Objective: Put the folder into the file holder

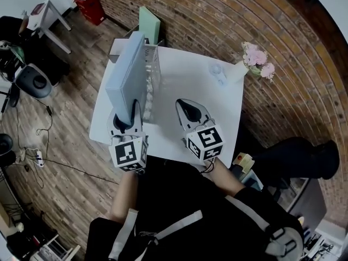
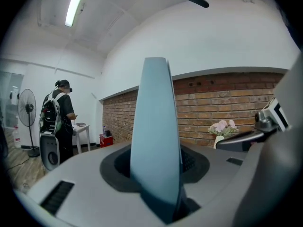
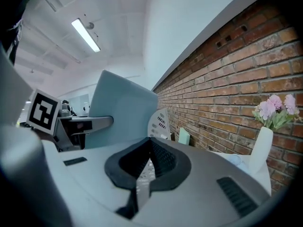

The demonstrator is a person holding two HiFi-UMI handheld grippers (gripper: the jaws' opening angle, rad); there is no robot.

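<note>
A light blue folder (image 1: pixel 128 76) stands upright on its edge over the left side of the white table (image 1: pixel 187 78). My left gripper (image 1: pixel 129 114) is shut on its near bottom corner. In the left gripper view the folder (image 2: pixel 154 136) rises straight up from between the jaws of the left gripper (image 2: pixel 158 183). The white mesh file holder (image 1: pixel 153 80) stands just right of the folder, close beside it. My right gripper (image 1: pixel 184 106) hovers over the table's near middle, shut and holding nothing. The right gripper view shows the folder (image 3: pixel 124 111) and the file holder (image 3: pixel 161 122) past the right gripper (image 3: pixel 146 162).
A white vase of pink flowers (image 1: pixel 254 58) stands at the table's far right corner, with a small clear object (image 1: pixel 217 73) next to it. A green board (image 1: pixel 148 23) leans on the brick wall behind the table. Far off, a person (image 2: pixel 59 122) stands by a small table.
</note>
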